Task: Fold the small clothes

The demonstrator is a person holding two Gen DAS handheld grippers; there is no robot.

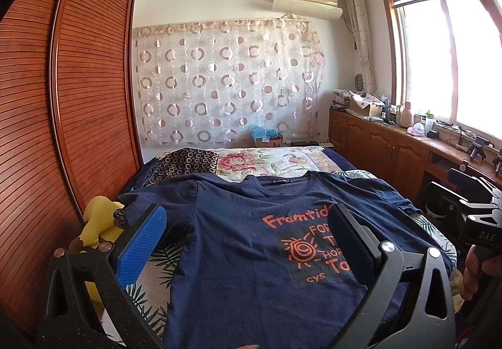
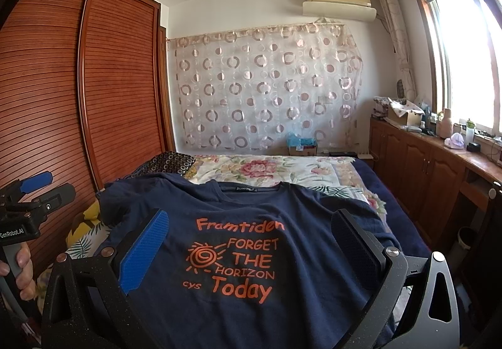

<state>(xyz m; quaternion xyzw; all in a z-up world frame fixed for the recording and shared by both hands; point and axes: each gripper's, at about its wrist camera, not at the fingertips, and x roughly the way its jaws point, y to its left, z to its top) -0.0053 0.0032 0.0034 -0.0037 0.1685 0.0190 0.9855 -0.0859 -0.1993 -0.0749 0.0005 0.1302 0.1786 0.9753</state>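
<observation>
A navy T-shirt (image 1: 238, 242) with orange print lies spread flat, front up, on the bed, collar toward the far wall; it also shows in the right wrist view (image 2: 251, 223). My left gripper (image 1: 248, 239) is open and empty, held above the shirt's chest, toward its left side. My right gripper (image 2: 251, 242) is open and empty above the printed middle of the shirt. The left gripper also shows at the left edge of the right wrist view (image 2: 40, 186), and the right gripper shows at the right edge of the left wrist view (image 1: 470, 195).
The bed (image 1: 282, 161) has a floral cover and a dark patterned pillow (image 1: 185, 161) at its head. A wooden louvred wardrobe (image 1: 78, 98) stands close on the left. A low wooden cabinet (image 1: 392, 145) with clutter runs under the window on the right. A yellow cloth (image 1: 97, 223) lies by the shirt's left sleeve.
</observation>
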